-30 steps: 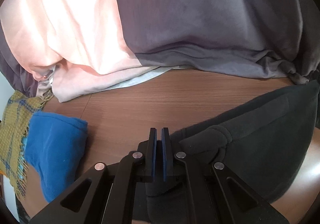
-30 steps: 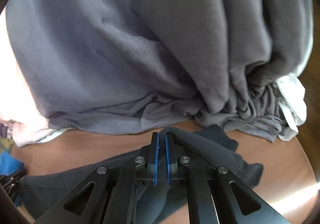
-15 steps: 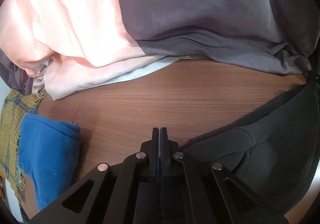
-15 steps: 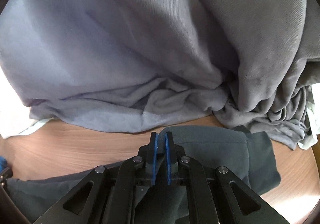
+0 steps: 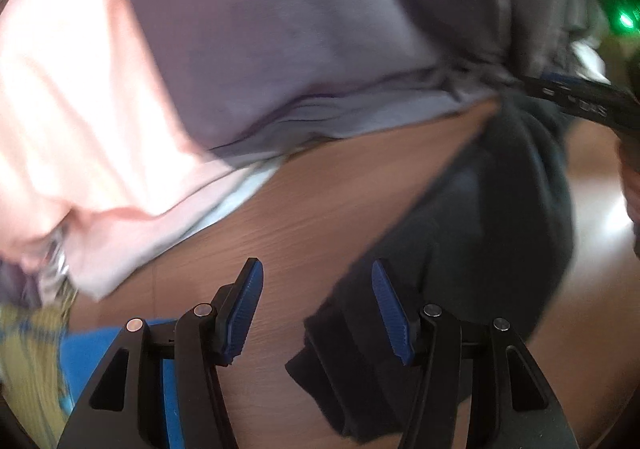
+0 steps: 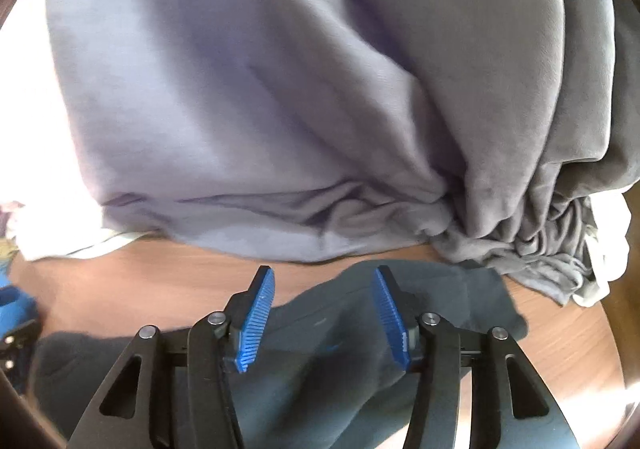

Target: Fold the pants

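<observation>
The dark pants (image 5: 480, 249) lie folded on the brown table (image 5: 312, 209), running from the lower middle to the upper right in the left wrist view. My left gripper (image 5: 316, 305) is opening just above their near corner, and its pads press on nothing. In the right wrist view the pants (image 6: 440, 301) spread beneath my right gripper (image 6: 322, 309). Its jaws are opening too, with the cloth lying under the gap, not pinched. My right gripper (image 5: 580, 101) also shows at the pants' far end in the left wrist view.
A big heap of lilac-grey cloth (image 6: 280, 89) crowds the table right behind the pants, with pink cloth (image 5: 80, 129) to its left and white cloth (image 6: 608, 241) to its right. Blue cloth (image 5: 88, 353) and yellow plaid cloth (image 5: 28, 353) lie at the left.
Both grippers were shut at the edge of the dark pants and now stand open, with the pants let go on the table. The left wrist has rolled, tilting its view.
</observation>
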The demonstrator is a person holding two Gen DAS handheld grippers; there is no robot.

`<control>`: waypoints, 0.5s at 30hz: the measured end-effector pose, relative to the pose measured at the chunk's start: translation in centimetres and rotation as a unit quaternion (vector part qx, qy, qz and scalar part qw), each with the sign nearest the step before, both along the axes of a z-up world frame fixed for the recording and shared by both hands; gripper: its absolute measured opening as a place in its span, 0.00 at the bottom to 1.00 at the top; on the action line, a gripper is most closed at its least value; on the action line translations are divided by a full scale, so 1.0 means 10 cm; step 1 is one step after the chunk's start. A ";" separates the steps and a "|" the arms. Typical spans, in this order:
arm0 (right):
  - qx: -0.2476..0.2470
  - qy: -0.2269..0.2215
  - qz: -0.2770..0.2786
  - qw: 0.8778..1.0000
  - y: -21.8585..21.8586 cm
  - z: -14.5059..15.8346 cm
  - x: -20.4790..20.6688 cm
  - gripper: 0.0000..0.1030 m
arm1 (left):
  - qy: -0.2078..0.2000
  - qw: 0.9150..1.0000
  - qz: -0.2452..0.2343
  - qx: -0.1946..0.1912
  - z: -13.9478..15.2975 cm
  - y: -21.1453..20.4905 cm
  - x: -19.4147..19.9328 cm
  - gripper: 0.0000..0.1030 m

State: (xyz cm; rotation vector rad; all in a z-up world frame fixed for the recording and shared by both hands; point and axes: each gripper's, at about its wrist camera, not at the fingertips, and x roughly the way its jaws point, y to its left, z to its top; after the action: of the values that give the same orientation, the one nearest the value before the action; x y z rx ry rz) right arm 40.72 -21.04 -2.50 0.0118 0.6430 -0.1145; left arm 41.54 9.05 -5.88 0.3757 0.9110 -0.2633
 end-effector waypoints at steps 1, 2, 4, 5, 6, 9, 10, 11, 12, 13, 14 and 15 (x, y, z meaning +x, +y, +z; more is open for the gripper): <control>0.005 0.006 0.013 1.000 0.07 0.00 -0.04 0.51 | 0.009 1.000 -0.029 -0.003 -0.01 0.01 -0.01 0.54; 0.009 0.010 0.021 1.000 0.12 0.00 -0.05 0.51 | 0.020 0.998 -0.053 -0.006 -0.02 0.02 -0.02 0.54; 0.024 0.022 0.046 0.998 0.26 -0.02 -0.09 0.51 | 0.049 0.995 -0.086 -0.016 -0.06 0.05 0.04 0.54; 0.027 0.027 0.053 0.998 0.31 -0.04 -0.11 0.51 | 0.060 0.993 -0.097 -0.023 -0.09 0.07 0.08 0.54; 0.032 0.033 0.066 0.997 0.38 -0.07 -0.12 0.51 | 0.071 0.991 -0.107 -0.034 -0.11 0.09 0.13 0.54; 0.039 0.053 0.088 0.994 0.54 -0.16 -0.10 0.51 | 0.094 0.987 -0.122 -0.056 -0.20 0.15 0.25 0.54; 0.043 0.061 0.096 0.993 0.59 -0.20 -0.09 0.51 | 0.100 0.985 -0.124 -0.063 -0.23 0.17 0.30 0.54; 0.044 0.066 0.100 0.992 0.64 -0.22 -0.10 0.51 | 0.108 0.983 -0.127 -0.072 -0.27 0.19 0.33 0.54; 0.044 0.069 0.104 0.991 0.68 -0.24 -0.10 0.51 | 0.115 0.981 -0.131 -0.082 -0.30 0.20 0.34 0.54; 0.043 0.073 0.107 0.991 0.71 -0.26 -0.10 0.51 | 0.123 0.979 -0.134 -0.091 -0.33 0.20 0.36 0.54; 0.042 0.075 0.110 0.990 0.75 -0.26 -0.11 0.51 | 0.130 0.977 -0.136 -0.100 -0.37 0.21 0.37 0.52; 0.043 0.077 0.113 0.990 0.79 -0.27 -0.11 0.51 | 0.134 0.976 -0.137 -0.106 -0.40 0.21 0.39 0.49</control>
State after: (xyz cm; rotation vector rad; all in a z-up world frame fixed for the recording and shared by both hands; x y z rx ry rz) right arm 39.62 -13.19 -5.24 0.0131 0.7989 0.1332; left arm 45.40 11.20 -9.93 0.2713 1.0835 -0.6720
